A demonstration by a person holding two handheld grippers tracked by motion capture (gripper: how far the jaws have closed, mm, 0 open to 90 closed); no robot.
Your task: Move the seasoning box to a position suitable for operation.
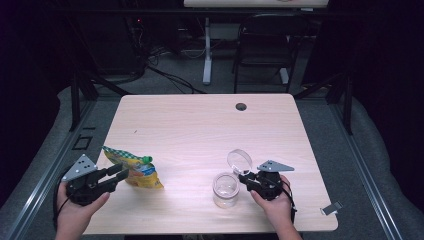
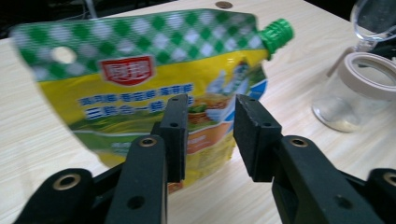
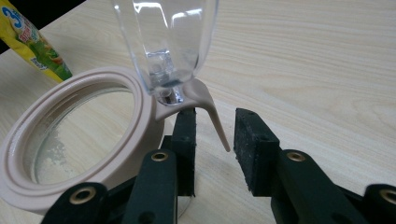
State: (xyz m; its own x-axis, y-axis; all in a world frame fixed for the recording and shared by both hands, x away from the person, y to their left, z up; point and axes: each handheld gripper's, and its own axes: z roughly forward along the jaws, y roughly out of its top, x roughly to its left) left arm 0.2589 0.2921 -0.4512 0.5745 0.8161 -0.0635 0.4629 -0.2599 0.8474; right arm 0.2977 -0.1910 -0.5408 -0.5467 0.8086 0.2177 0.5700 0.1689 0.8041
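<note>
Black chair (image 1: 265, 45) beyond wooden table (image 1: 200, 120)

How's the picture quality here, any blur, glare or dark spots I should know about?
High view: table evenly lit, surroundings dark. Left gripper view: pouch soft at its edges and cap, jar blurred. Right gripper view: glare on the clear lid, far tabletop soft.

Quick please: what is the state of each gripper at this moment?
Left gripper: open, holding nothing; pouch just beyond it.
Right gripper: open, its jaws either side of the jar lid's tab, not gripping.
</note>
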